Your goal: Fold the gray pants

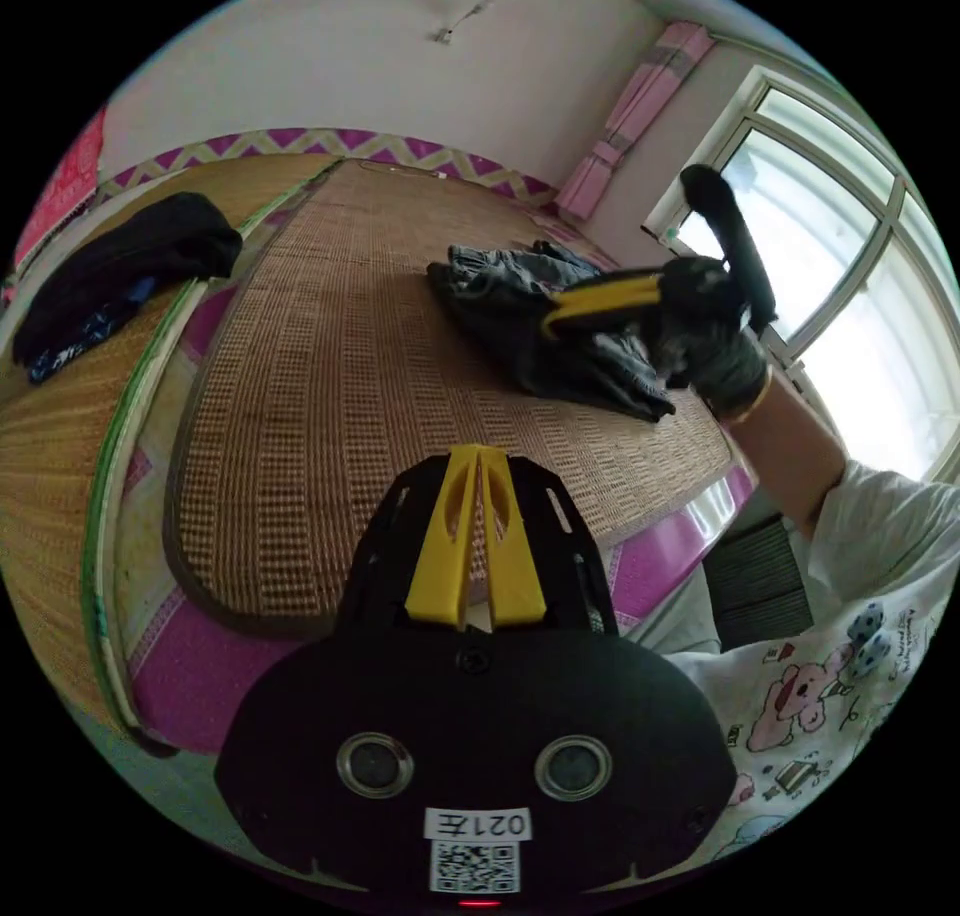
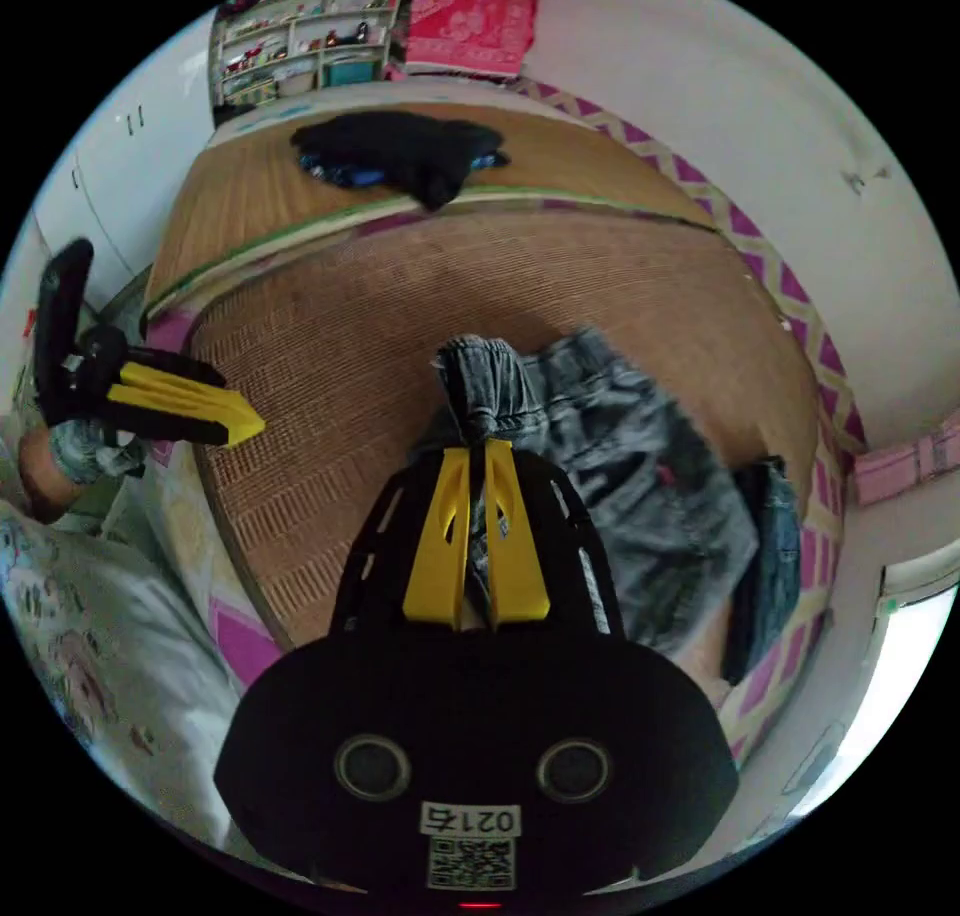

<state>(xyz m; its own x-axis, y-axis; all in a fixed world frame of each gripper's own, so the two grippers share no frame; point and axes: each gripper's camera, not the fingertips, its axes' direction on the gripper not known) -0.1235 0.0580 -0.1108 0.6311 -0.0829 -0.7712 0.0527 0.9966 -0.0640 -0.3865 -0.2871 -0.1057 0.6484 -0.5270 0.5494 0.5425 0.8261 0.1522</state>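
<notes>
Right gripper (image 2: 478,456) pinches gray pants (image 2: 620,496) beside jeans (image 2: 765,556).

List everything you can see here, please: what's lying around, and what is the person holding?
Pants: one, gray, crumpled on the mat, one end pinched in the right gripper.
Dark clothes: one pile, black with blue, on the far mat.
Mat: one, brown woven, under the pants.
Far mat: one, tan with green edge, beside it.
Sheet: pink, under the mats.
Curtain: pink, by the window.
Window: one, bright, at the wall.
Shelf: one, cluttered, against the far wall.
Left gripper: yellow jaws shut, holding nothing, above the mat.
Right gripper: yellow jaws shut on the pants.
Hand: gloved, holding the right gripper.
</notes>
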